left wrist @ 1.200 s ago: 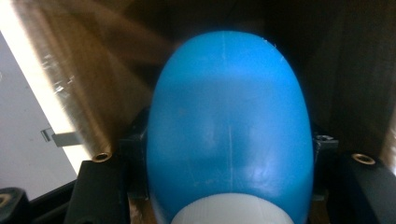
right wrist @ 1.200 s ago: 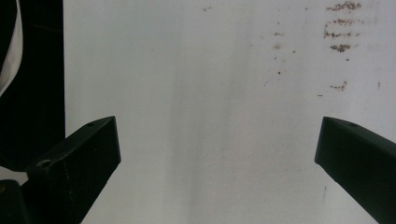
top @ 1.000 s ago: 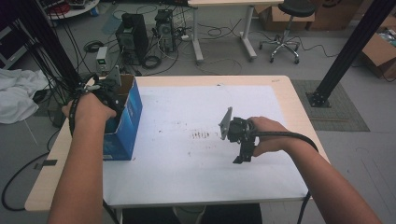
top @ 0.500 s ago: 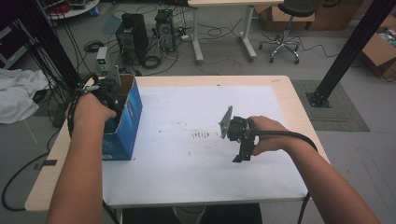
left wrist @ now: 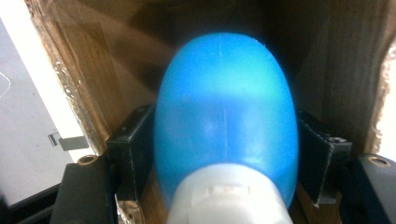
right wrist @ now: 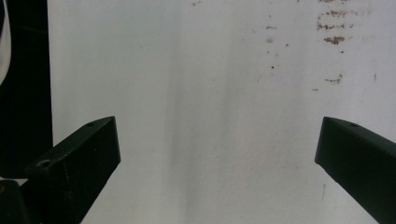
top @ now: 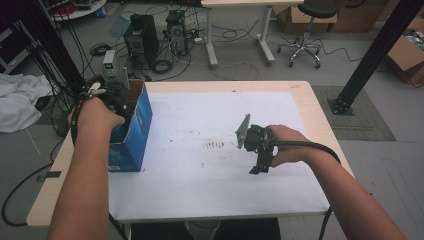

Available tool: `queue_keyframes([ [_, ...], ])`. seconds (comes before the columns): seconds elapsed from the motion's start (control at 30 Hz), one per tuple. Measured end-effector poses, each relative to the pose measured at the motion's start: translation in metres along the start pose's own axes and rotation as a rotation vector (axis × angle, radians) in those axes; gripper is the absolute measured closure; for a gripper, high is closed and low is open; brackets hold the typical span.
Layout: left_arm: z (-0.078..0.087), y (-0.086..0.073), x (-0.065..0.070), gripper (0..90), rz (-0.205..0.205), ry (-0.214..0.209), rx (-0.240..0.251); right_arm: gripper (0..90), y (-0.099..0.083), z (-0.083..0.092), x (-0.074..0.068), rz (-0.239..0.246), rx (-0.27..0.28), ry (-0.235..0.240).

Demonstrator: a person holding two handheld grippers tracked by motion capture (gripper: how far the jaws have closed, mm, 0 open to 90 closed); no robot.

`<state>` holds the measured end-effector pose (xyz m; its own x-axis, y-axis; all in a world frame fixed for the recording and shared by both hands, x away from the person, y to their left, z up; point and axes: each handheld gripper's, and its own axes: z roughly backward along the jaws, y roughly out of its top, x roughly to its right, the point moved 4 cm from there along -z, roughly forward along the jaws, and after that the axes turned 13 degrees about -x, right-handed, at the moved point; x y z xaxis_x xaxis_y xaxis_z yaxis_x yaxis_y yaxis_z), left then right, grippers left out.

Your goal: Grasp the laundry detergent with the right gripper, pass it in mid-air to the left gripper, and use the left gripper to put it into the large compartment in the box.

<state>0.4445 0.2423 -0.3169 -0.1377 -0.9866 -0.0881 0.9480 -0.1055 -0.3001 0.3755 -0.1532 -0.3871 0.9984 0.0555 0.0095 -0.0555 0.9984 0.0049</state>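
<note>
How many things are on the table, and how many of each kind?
Box: 1
Bottle, inside the box: 1
Grippers, left and right: 2
White sheet under it all: 1
Total: 5

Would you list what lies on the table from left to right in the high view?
Left hand → blue cardboard box → brown stains on the white sheet → right gripper → right hand.
</note>
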Motion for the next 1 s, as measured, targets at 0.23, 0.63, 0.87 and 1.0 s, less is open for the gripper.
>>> queue_keyframes([
  [0.23, 0.006, -0.005, -0.001, 26.0, -0.006, 0.006, 0.009, 0.0, 0.001, -0.001, 0.000, 0.003, -0.006, -0.004],
  [0.63, 0.012, -0.014, -0.001, 18.9, -0.035, 0.022, 0.027, 0.0, 0.005, -0.002, 0.001, 0.004, -0.010, -0.009],
  [0.87, 0.017, -0.019, 0.001, 16.1, -0.043, 0.036, 0.015, 0.0, 0.006, -0.003, 0.001, 0.008, -0.012, -0.009],
  [1.0, 0.021, -0.022, 0.000, 17.8, -0.053, 0.031, 0.037, 0.0, 0.006, -0.004, 0.002, 0.006, -0.013, -0.010],
])
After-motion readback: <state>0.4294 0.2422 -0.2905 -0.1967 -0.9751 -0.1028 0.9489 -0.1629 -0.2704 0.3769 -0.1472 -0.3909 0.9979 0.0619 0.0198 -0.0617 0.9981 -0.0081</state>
